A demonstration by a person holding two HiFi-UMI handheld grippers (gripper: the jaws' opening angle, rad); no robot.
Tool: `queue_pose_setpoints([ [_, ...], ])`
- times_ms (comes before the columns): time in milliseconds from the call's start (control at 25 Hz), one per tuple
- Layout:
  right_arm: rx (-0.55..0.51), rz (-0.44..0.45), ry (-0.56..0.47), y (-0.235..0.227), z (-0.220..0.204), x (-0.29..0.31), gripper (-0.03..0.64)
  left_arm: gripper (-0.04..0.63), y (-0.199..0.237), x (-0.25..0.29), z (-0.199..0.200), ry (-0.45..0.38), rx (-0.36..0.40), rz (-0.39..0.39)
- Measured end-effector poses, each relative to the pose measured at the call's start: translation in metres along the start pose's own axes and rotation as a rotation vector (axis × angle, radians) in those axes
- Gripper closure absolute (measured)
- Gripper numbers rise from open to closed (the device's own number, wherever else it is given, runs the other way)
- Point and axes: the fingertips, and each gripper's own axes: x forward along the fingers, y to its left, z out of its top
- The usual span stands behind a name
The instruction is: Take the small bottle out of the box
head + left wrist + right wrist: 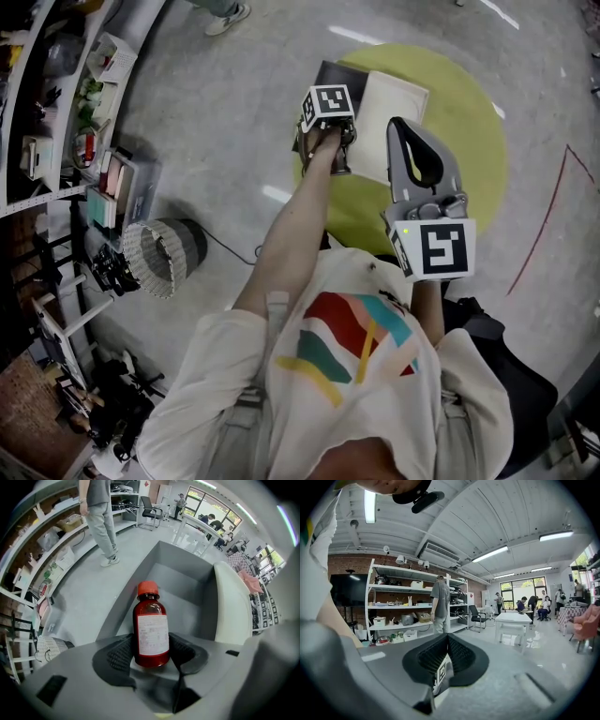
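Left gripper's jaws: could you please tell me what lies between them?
The small bottle, brown with a red cap, sits between the jaws of the left gripper, pads touching its sides, grey box behind it. The left gripper view shows this.

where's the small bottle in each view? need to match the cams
Left gripper view: small bottle at centre, cap toward the top, between the pads of the left gripper, with the box behind it.
Head view: not visible; that gripper covers it, above the box.
Right gripper view: not in it.
Shared landmark: white shelving, centre-left there, along the left edge in the other two views.
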Motion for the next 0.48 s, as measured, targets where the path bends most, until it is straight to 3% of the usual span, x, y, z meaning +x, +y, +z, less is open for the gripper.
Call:
queue_pose_setpoints([
  [480, -0.001, -0.020, -0.011, -0.0019, 0.0041, -0.0088, 0.612, 0.371, 0.0038, -0.0023, 0.0007, -0.023, 0.013, 0.000],
])
